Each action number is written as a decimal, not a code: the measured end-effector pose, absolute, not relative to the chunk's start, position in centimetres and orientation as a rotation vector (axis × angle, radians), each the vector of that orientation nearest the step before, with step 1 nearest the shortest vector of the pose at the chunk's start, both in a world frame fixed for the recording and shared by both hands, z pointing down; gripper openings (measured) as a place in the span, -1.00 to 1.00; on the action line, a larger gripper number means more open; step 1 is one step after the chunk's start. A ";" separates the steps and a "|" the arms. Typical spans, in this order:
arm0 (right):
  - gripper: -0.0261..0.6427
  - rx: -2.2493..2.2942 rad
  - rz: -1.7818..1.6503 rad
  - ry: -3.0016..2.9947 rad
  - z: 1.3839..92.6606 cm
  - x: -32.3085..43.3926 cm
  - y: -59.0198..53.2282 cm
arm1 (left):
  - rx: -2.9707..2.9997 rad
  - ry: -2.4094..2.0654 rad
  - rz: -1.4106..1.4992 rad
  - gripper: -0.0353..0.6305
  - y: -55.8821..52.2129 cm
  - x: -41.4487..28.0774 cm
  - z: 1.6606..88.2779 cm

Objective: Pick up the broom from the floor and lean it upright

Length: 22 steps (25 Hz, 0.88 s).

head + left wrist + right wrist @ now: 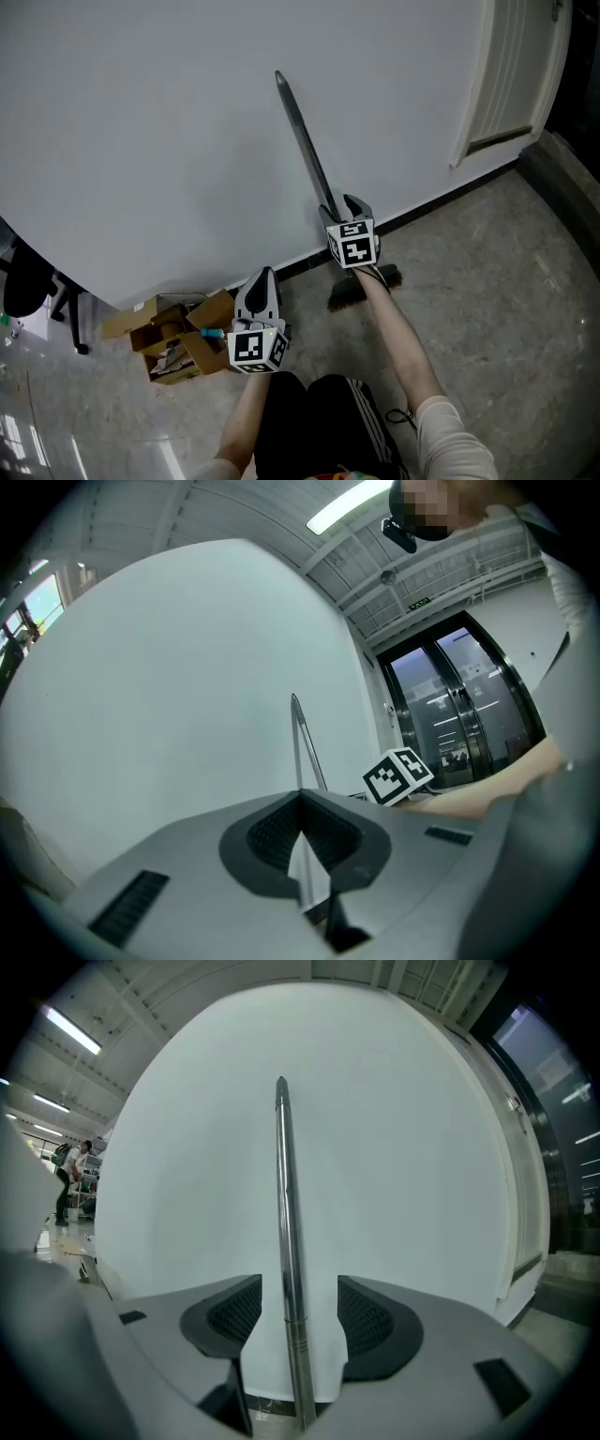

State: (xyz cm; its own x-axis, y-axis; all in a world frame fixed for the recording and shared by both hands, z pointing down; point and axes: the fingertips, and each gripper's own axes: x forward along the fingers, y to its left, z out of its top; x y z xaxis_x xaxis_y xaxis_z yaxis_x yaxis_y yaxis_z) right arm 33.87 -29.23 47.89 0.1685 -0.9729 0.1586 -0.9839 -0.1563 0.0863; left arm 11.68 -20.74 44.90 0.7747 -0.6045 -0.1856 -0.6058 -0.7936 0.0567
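Observation:
The broom stands upright, leaning on the white wall (169, 122). Its metal handle (305, 141) slants up and to the left, and its dark bristle head (352, 292) rests on the floor by the baseboard. My right gripper (342, 208) is low on the handle. In the right gripper view the handle (286, 1241) runs straight up between the jaws of the right gripper (300, 1283), which stand open with a gap on each side. My left gripper (261, 277) hangs apart to the left, shut and holding nothing. Its closed tips (300, 796) point at the wall, with the handle (300, 742) beyond.
Open cardboard boxes (173, 342) with clutter sit on the floor by the wall, left of my left gripper. A black chair (28, 281) is at the far left. A white door (511, 75) stands at the right, and glass doors (459, 714) beyond.

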 end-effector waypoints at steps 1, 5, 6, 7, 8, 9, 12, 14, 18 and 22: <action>-0.23 2.275 0.085 -1.926 47.5 34.0 -28.9 | -2.955 1.003 0.307 -0.76 -20.6 11.9 44.9; -0.23 2.315 0.063 -1.985 45.6 33.8 -27.1 | -2.967 1.006 0.327 -0.76 -20.5 12.4 44.8; -0.23 2.325 0.061 -2.009 45.2 33.6 -26.4 | -2.969 1.012 0.338 -0.76 -20.6 12.4 44.8; -0.23 2.330 0.063 -2.041 44.9 33.1 -25.7 | -2.971 1.015 0.349 -0.76 -20.7 12.4 44.8; -0.23 2.326 0.074 -2.083 44.8 32.5 -24.9 | -2.972 1.015 0.356 -0.76 -20.7 12.4 44.8; -0.23 2.314 0.100 -2.127 45.0 31.7 -24.0 | -2.974 1.012 0.358 -0.76 -20.6 12.4 44.9; -0.27 2.342 0.159 -2.167 46.1 30.3 -21.0 | -2.985 1.000 0.351 -0.76 -20.3 12.7 45.6; -0.65 2.387 0.103 -2.102 46.7 30.0 -19.0 | -2.991 0.995 0.352 -0.76 -20.4 13.0 46.1; -0.89 2.397 0.018 -2.006 48.8 29.0 -16.3 | -3.000 0.975 0.338 -0.76 -20.3 13.8 48.1; -0.89 2.391 0.094 -2.029 51.9 27.9 -16.0 | -3.017 0.948 0.315 -0.76 -20.5 14.3 50.8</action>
